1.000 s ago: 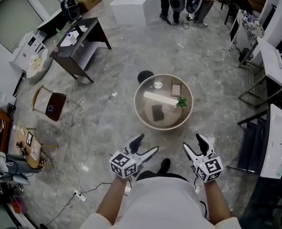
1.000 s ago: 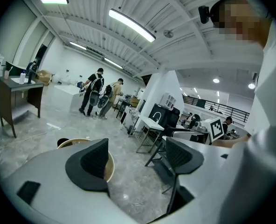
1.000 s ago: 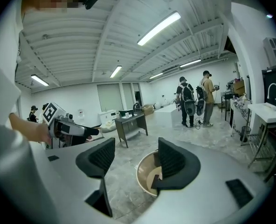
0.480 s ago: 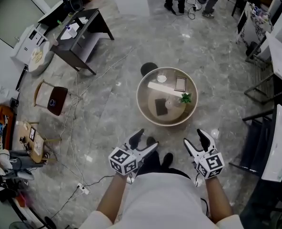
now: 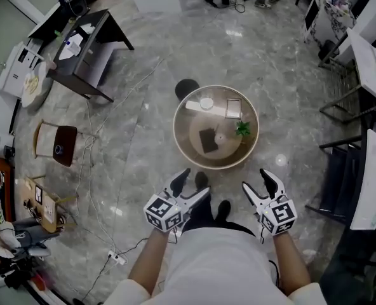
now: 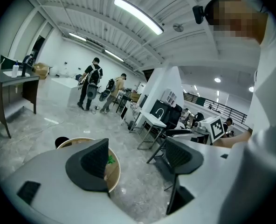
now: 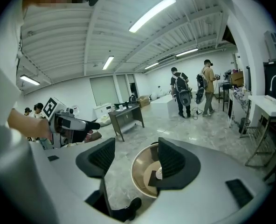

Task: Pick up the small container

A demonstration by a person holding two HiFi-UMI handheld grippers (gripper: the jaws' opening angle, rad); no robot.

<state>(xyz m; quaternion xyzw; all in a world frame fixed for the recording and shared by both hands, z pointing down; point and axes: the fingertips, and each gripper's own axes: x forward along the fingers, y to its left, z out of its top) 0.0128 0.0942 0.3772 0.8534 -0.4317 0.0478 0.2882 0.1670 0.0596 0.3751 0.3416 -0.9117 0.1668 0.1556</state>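
The floor (image 5: 137,138) is grey marble with pale veins. The round table (image 5: 178,138) is tan with a lighter rim. On it lie a black square (image 5: 208,140), a white strip (image 5: 197,107) and a small green plant (image 5: 242,129). The left gripper (image 5: 196,182) and right gripper (image 5: 255,179) have black jaws on pale grey bodies, and their marker cubes (image 5: 164,212) are patterned in black and white squares. The shirt (image 5: 220,265) is white, the shoes (image 5: 223,210) are black, and the desk (image 5: 86,56) is dark brown.
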